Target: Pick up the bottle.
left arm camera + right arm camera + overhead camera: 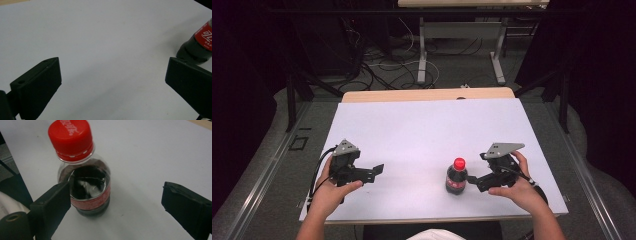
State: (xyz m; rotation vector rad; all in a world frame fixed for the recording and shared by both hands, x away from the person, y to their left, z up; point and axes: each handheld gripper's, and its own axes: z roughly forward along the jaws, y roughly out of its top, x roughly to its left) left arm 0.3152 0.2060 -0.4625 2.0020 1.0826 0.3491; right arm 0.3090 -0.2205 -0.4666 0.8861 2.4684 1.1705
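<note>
A small cola bottle [456, 177] with a red cap and red label stands upright on the white table top [427, 130], near the front and right of the middle. My right gripper [473, 180] is held level just right of it, pointing at it. In the right gripper view the bottle [85, 177] stands ahead of the wide-apart jaws, near the left one, and the right gripper [115, 188] is open. My left gripper [376, 172] hovers at the front left, open and holding nothing. In the left gripper view [112, 65] the bottle [200, 42] shows at the far right edge.
A strip of wooden table edge [427, 94] runs along the back of the white sheet. Beyond it on the floor lie loose cables [382, 65] and the legs of another table [422, 55]. Dark frame posts [290, 100] stand at both sides.
</note>
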